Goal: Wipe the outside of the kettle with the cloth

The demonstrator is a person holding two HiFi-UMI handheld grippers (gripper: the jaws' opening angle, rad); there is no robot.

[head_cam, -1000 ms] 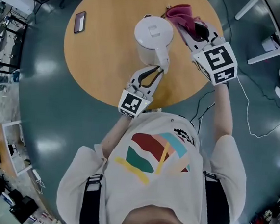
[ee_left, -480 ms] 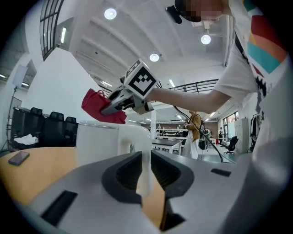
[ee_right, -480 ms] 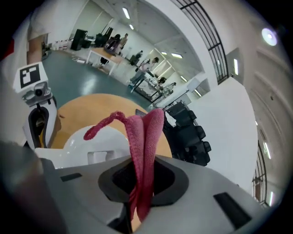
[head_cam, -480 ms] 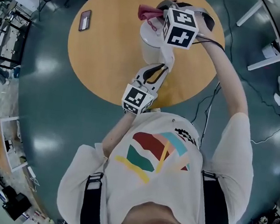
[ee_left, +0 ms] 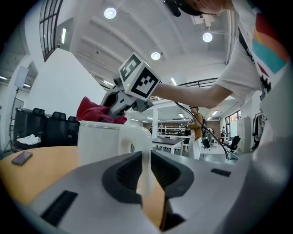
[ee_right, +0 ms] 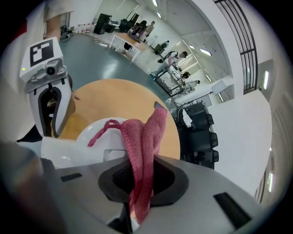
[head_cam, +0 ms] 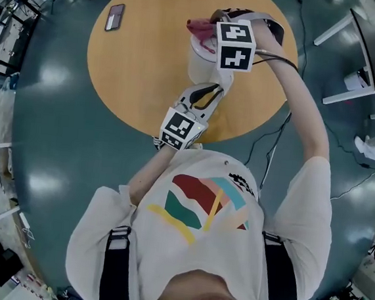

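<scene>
A white kettle (head_cam: 199,61) stands on the round wooden table (head_cam: 135,75). My left gripper (head_cam: 214,89) is shut on its handle (ee_left: 139,141), which runs upright between the jaws in the left gripper view. My right gripper (head_cam: 212,33) hangs over the kettle's top, its marker cube hiding most of the lid in the head view. It is shut on a pink cloth (ee_right: 143,141), which drapes over the white lid (ee_right: 87,139). The cloth (head_cam: 200,28) also shows at the kettle's far rim. In the left gripper view the cloth (ee_left: 97,112) lies on the kettle (ee_left: 98,141).
A dark phone (head_cam: 114,17) lies on the table's far left. White desks (head_cam: 361,57) stand at the upper right on the teal floor. A cable (head_cam: 275,135) trails on the floor by the table's right edge. Black chairs (ee_right: 199,132) line the far side.
My right gripper has swung from the kettle's right side to above its lid, rolling over with the cloth in its jaws. The left gripper has kept its hold on the handle.
</scene>
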